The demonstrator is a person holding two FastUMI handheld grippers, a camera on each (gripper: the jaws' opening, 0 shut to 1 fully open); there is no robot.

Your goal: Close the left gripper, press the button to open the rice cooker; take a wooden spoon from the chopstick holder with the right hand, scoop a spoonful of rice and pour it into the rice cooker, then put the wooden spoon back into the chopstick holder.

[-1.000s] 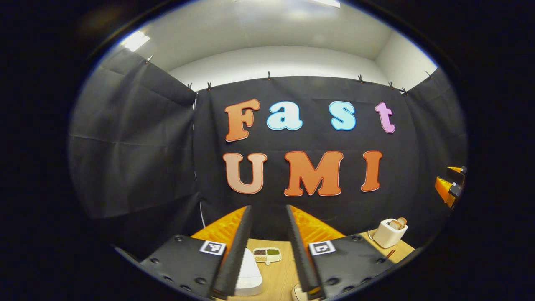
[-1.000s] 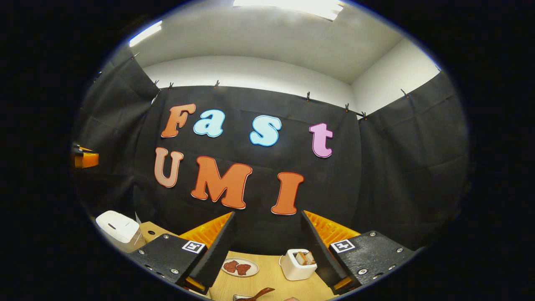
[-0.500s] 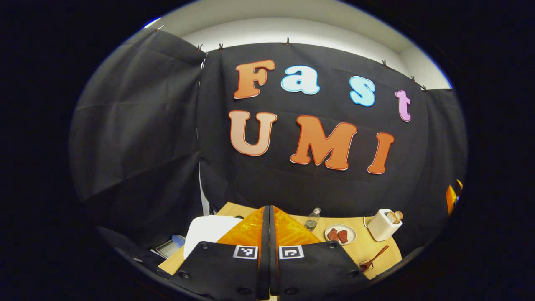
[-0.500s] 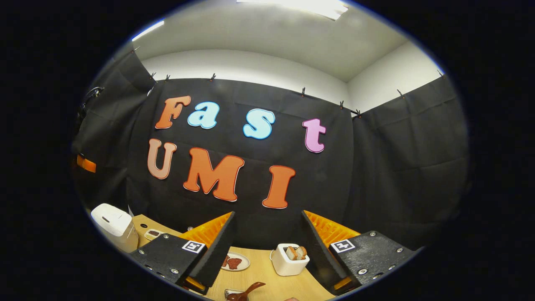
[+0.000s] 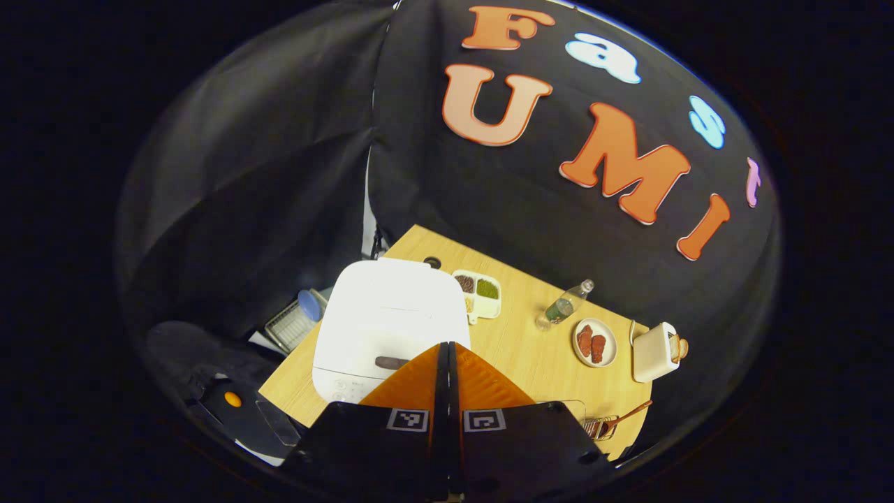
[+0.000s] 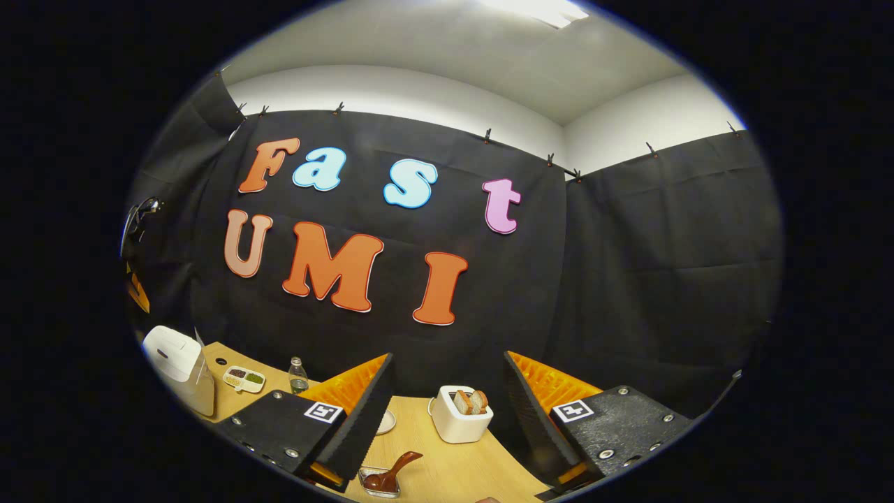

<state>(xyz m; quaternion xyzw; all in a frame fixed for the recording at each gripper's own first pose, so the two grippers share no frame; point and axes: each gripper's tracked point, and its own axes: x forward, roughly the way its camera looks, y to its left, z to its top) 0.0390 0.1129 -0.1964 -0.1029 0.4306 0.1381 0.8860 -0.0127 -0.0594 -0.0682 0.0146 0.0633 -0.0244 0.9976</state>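
The wooden desk [image 5: 520, 353] holds everything. The biggest thing on it is the white rice cooker [image 5: 390, 318], lid down, with a dark button [image 5: 391, 362] near its front edge. The left gripper [image 5: 448, 356] hangs just in front of that button, its jaws pressed together with nothing between them. Behind the cooker sits a small tray of beans [image 5: 478, 290]. Beside that lies a plastic bottle [image 5: 563, 307], then a plate with red food [image 5: 594, 342], then a white chopstick holder [image 5: 654, 351]. A wooden spoon [image 6: 391, 473] rests in a small clear dish near the desk's front. The right gripper [image 6: 447, 405] has its jaws wide apart, with the chopstick holder [image 6: 459, 416] between them, farther off.
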